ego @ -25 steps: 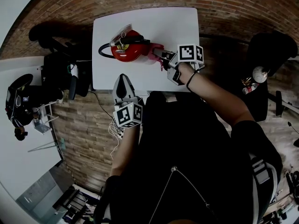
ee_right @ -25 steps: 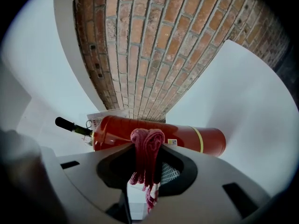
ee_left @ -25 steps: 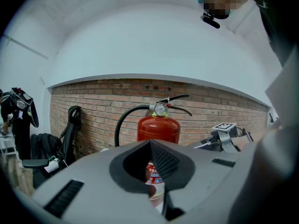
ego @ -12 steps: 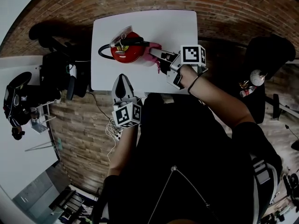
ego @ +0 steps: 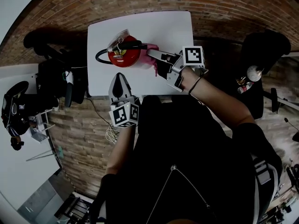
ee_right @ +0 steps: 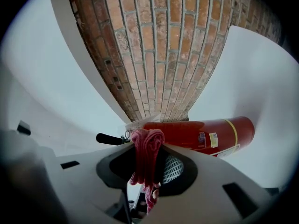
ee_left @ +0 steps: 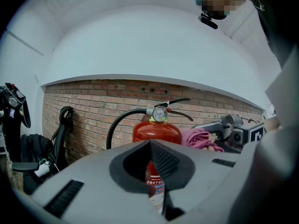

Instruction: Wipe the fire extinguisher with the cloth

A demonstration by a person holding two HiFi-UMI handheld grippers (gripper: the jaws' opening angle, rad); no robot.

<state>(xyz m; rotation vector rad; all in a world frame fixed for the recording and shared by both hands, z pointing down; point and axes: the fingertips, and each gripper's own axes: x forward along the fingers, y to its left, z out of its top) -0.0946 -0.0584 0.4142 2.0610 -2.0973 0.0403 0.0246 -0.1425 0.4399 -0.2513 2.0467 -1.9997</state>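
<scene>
Fire extinguisher (ego: 124, 55) standing upright toward the left of the white table (ego: 173, 27), seen from above in the head view, with the right gripper (ego: 153, 55) pressing a pink cloth (ego: 152, 62) to the cylinder's right flank, near the shoulder. Over the last second the right gripper has shifted only slightly, and the wad has slid a short way along the red wall while keeping contact. The cylinder has neither tipped nor turned, and its apparent drift is that of the head camera. This reads as a short wiping stroke in progress on one side, with the far and left sides probably still to be covered. The right jaws are clamped on a bunched fold of the cloth, which hangs down between them. The left gripper (ego: 120, 77) has stayed back by the near table edge, jaws drawn together on nothing and clear of the cylinder. Writing: the paper label (ee_left: 156, 190) low on the body carries print too small to read; a small sticker (ee_right: 202, 138) and the yellow band (ee_right: 231, 129) show no legible text; the pressure gauge (ee_left: 159, 113) cannot be read; no brand can be made out; the marker cube (ego: 194, 56) bears a black-and-white pattern, not words
</scene>
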